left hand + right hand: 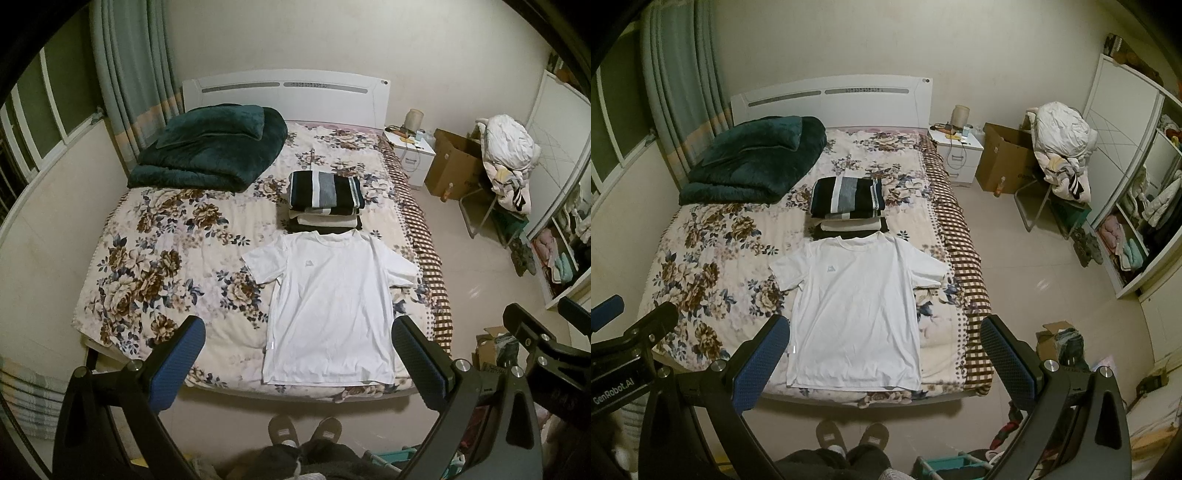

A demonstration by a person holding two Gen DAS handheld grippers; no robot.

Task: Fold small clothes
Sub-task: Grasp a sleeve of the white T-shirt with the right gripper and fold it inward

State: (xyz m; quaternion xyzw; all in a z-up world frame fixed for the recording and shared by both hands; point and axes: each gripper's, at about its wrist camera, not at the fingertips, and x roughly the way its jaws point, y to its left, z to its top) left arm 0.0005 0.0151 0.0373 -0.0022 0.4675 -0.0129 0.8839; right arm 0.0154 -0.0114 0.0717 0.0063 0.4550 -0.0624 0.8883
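Note:
A white T-shirt (332,306) lies flat, front up, on the flowered bed cover (166,258), its hem at the foot edge of the bed. It also shows in the right wrist view (857,310). My left gripper (299,332) is open and empty, held high above the foot of the bed, fingers either side of the shirt's lower part in view. My right gripper (884,330) is open and empty at a like height, a little to the right. Part of the right gripper (535,339) shows in the left wrist view.
A stack of folded clothes (325,203) with a striped black piece on top sits just beyond the shirt's collar. A folded dark green blanket (210,147) lies at the bed's head. A nightstand (956,155), cardboard box (1004,162) and a chair with laundry (1060,151) stand at right.

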